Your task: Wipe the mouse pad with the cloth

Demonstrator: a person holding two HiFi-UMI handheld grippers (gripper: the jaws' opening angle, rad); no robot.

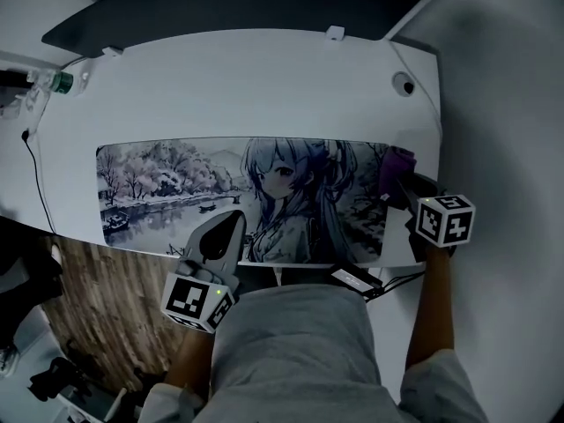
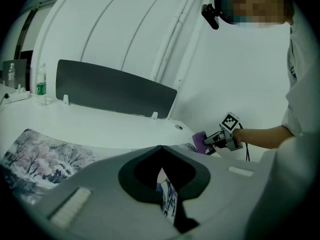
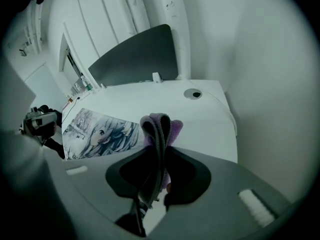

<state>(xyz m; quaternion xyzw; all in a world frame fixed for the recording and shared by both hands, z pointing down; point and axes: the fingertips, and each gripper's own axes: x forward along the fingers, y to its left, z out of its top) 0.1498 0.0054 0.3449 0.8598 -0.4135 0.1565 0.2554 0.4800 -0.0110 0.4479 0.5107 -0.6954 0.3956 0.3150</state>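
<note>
My right fingers (image 3: pixel 159 134) are clamped on a fold of the purple cloth (image 3: pixel 174 127), which sticks up past their tips. My left fingers (image 2: pixel 160 156) are pressed together with nothing held between them; only a sliver of the printed pad shows through the narrow slit behind them.

From the head view, my left gripper (image 1: pixel 231 220) sits over the near edge of the mouse pad (image 1: pixel 159 183), a little left of its middle. I cannot tell whether it touches the pad. My right gripper (image 1: pixel 398 188) holds the cloth (image 1: pixel 397 160) at the pad's right end, over its right edge.

The pad lies flat along the near part of the white table (image 1: pixel 264 86), with its picture of a figure and a wintry lake facing up. Farther back on the table, a round hole (image 1: pixel 404 86) sits near the right side and a clear bottle (image 1: pixel 55 83) stands at the far left, with a thin black cable (image 1: pixel 36 176) trailing below it. A dark panel (image 1: pixel 238 3) rises along the far edge.
</note>
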